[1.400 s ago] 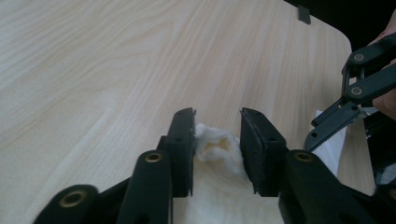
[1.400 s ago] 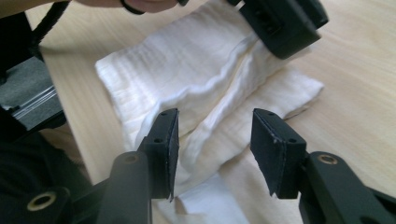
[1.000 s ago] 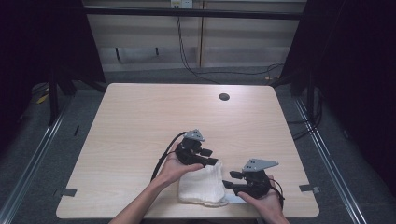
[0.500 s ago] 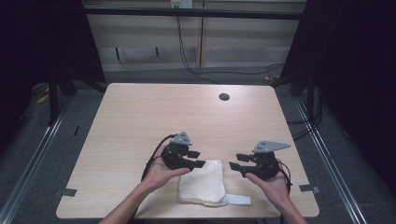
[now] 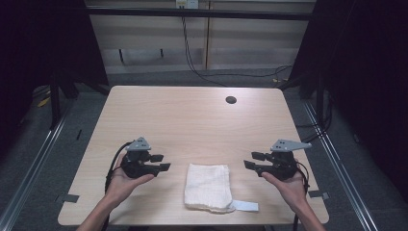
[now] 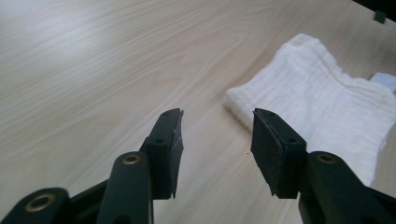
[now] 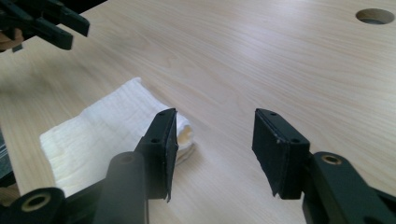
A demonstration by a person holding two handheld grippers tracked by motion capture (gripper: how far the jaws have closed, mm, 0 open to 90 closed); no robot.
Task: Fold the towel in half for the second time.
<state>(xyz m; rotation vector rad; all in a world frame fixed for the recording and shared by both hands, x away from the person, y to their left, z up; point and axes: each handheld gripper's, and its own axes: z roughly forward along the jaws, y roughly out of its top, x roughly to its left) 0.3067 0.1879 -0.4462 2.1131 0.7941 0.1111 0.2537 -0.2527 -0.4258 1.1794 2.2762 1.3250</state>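
Note:
A folded white cloth (image 5: 208,186) lies flat near the table's front edge, with a small white tag (image 5: 245,206) sticking out at its front right corner. My left gripper (image 5: 162,162) hovers to the cloth's left, open, nothing between its jaws. My right gripper (image 5: 250,160) hovers to the cloth's right, open as well and holding nothing. The left gripper view has the cloth (image 6: 327,102) ahead and right of the open gripper (image 6: 217,140). The right gripper view has the cloth (image 7: 102,130) behind and left of the open gripper (image 7: 215,140), with the other gripper (image 7: 46,23) far off.
The light wooden table (image 5: 192,120) has a round cable hole (image 5: 231,100) at its far right. Black cables trail from both grippers over the table's front. Dark floor and metal rails surround the table.
Both grippers have let go of the cloth and moved apart, the left one leftward and the right one rightward. The cloth now lies folded and flat between them.

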